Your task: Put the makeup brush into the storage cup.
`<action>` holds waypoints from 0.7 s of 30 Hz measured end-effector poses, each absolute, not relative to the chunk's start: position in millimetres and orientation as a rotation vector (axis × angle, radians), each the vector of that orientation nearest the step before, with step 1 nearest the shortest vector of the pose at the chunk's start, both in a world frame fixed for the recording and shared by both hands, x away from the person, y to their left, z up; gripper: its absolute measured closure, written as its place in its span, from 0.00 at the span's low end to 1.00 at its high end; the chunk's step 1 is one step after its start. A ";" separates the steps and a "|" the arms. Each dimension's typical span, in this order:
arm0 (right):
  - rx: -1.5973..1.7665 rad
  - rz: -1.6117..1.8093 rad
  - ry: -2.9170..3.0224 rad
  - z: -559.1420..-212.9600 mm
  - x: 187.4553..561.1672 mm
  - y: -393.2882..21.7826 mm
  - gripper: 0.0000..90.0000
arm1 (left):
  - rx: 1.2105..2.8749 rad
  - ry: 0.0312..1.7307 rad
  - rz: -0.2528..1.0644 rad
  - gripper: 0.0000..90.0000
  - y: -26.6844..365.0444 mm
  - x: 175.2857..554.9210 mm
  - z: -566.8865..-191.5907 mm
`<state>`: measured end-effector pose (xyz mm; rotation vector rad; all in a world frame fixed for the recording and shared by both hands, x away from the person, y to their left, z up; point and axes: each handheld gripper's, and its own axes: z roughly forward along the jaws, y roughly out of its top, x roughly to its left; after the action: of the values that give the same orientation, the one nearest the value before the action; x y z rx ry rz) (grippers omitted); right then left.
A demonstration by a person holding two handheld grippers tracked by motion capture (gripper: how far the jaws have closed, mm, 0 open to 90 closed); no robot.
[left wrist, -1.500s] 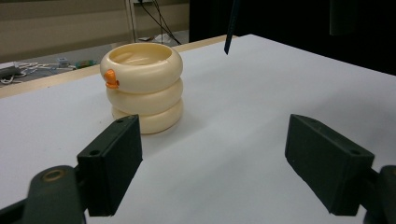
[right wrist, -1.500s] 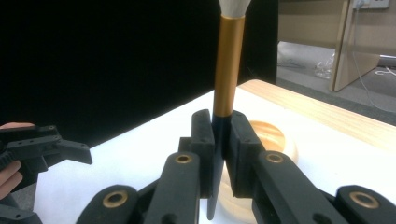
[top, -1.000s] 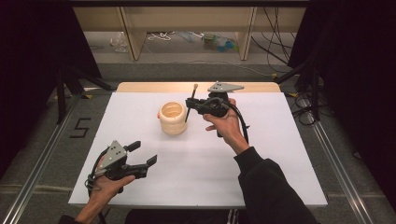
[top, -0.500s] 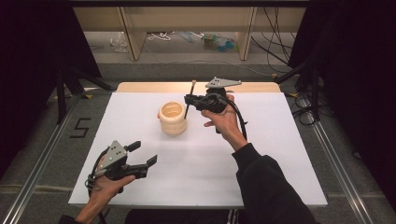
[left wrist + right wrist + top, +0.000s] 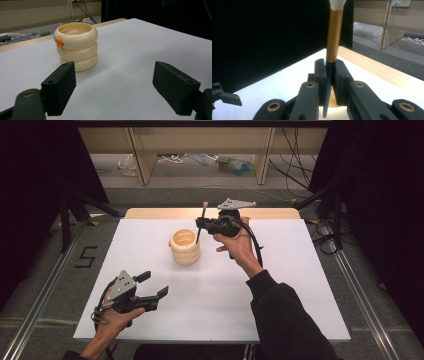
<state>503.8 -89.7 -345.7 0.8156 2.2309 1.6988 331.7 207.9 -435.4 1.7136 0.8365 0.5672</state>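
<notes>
White sheeting covers the desk (image 5: 300, 285), with a strip of bare wood along its far edge and a dim room of shelving and loose cables beyond. Near the far middle stands a cream holder (image 5: 185, 247) shaped like three stacked rings, open at the top, with a small orange tab on its upper ring as the left gripper view shows it. The right gripper (image 5: 202, 224) hangs just beside and slightly above the holder's rim, its jaws clamped together on a brush (image 5: 334, 35) — dark handle below, gold ferrule and pale bristles above, nearly upright with the handle tip pointing down. The left gripper (image 5: 156, 285) rests near the front left corner of the desk, well apart from the holder, jaws spread wide with nothing between them. The step in hand looks like dropping the brush, handle first, into the holder. To do it well, the tip should be brought squarely over the opening (it seems to sit just to the side for now), kept upright, and lowered inside before the jaws part — letting go early could knock the light holder over.
</notes>
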 end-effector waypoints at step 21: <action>0.825 1.684 2.220 -340.0 517.1 -70.4 0.92 | 1.721 0.797 0.582 0.21 208.2 334.0 -434.9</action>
<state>517.1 -70.4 -340.0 0.8252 2.2199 1.6840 334.0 208.2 -434.9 1.7208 0.7968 0.5824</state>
